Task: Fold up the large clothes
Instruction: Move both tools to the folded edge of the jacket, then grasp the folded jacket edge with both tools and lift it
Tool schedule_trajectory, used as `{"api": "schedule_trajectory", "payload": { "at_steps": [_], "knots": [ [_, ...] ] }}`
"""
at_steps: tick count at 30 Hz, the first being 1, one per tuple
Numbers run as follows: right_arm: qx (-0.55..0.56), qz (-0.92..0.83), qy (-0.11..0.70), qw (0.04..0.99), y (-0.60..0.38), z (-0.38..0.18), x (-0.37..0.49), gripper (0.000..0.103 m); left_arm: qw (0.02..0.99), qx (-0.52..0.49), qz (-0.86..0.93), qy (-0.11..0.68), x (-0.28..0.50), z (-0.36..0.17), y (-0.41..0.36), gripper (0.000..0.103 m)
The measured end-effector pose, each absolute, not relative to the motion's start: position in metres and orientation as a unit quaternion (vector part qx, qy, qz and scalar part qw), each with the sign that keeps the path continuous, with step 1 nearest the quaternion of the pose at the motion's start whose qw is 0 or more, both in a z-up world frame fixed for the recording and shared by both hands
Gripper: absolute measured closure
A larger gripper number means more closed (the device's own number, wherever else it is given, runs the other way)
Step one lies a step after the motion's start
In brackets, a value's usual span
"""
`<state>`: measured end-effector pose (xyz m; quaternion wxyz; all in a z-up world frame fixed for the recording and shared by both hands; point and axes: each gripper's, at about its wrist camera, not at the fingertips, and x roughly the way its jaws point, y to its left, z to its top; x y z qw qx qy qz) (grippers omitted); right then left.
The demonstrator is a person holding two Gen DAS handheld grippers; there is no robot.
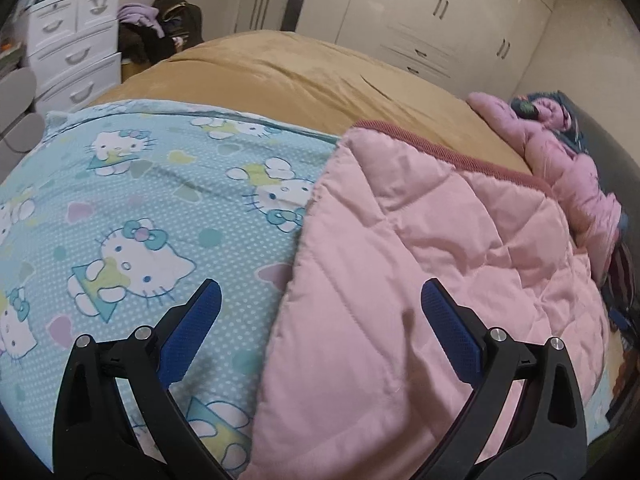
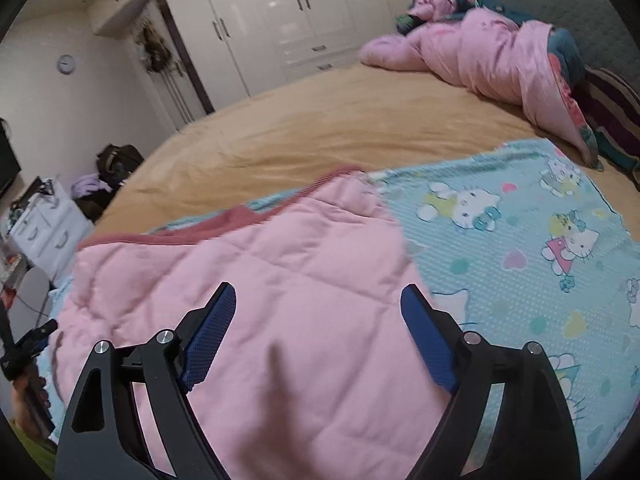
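Left gripper (image 1: 320,292) jaws wide, nothing between pads, over the pink quilt (image 1: 420,280) edge. Blue cartoon sheet (image 1: 160,200) at 9 o'clock, tan bedspread (image 1: 300,76) at 12, drawers (image 1: 72,52) at 10.

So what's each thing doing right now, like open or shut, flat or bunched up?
Left gripper: open, holding nothing.
Right gripper: open, holding nothing.
Pink quilted garment: spread on the cat-print blanket.
Cat-print blanket: lying flat.
Pink bundle: crumpled by the headboard.
Wardrobe doors: shut.
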<state>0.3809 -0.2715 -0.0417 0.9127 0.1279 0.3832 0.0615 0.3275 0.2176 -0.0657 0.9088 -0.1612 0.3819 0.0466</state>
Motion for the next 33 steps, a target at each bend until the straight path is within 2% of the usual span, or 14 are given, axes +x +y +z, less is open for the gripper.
{"api": "schedule_trajectory", "payload": {
  "at_steps": [8, 11, 14, 16, 18, 20, 23, 27, 33],
  "knots": [
    [0.089, 0.06, 0.436, 0.893, -0.275, -0.08, 0.417, 0.019, 0.903, -0.144, 0.036, 0.402, 0.34, -0.081, 0.207, 0.009],
    [0.086, 0.074, 0.421, 0.9, -0.275, -0.084, 0.413, 0.03, 0.904, -0.149, 0.033, 0.399, 0.34, -0.083, 0.207, 0.01],
    [0.081, 0.08, 0.398, 0.91, -0.271, -0.083, 0.404, 0.047, 0.907, -0.155, 0.011, 0.392, 0.342, -0.084, 0.201, 0.04],
    [0.07, 0.082, 0.381, 0.919, -0.269, -0.08, 0.396, 0.058, 0.91, -0.139, 0.009, 0.39, 0.342, -0.083, 0.194, 0.049],
    [0.057, 0.083, 0.363, 0.926, -0.267, -0.073, 0.388, 0.072, 0.915, -0.133, 0.002, 0.38, 0.34, -0.079, 0.19, 0.071],
    [0.067, 0.084, 0.343, 0.933, -0.271, -0.065, 0.379, 0.079, 0.921, -0.143, -0.004, 0.363, 0.335, -0.071, 0.193, 0.081],
    [0.081, 0.079, 0.317, 0.942, -0.278, -0.05, 0.37, 0.088, 0.932, -0.138, -0.011, 0.335, 0.328, -0.056, 0.194, 0.087],
    [0.094, 0.099, 0.269, 0.953, -0.28, -0.011, 0.368, 0.088, 0.945, -0.141, -0.022, 0.293, 0.321, -0.027, 0.196, 0.088],
    [0.1, 0.093, 0.262, 0.955, -0.272, 0.01, 0.403, 0.089, 0.957, -0.131, -0.007, 0.257, 0.329, -0.007, 0.198, 0.088]
  ]
}}
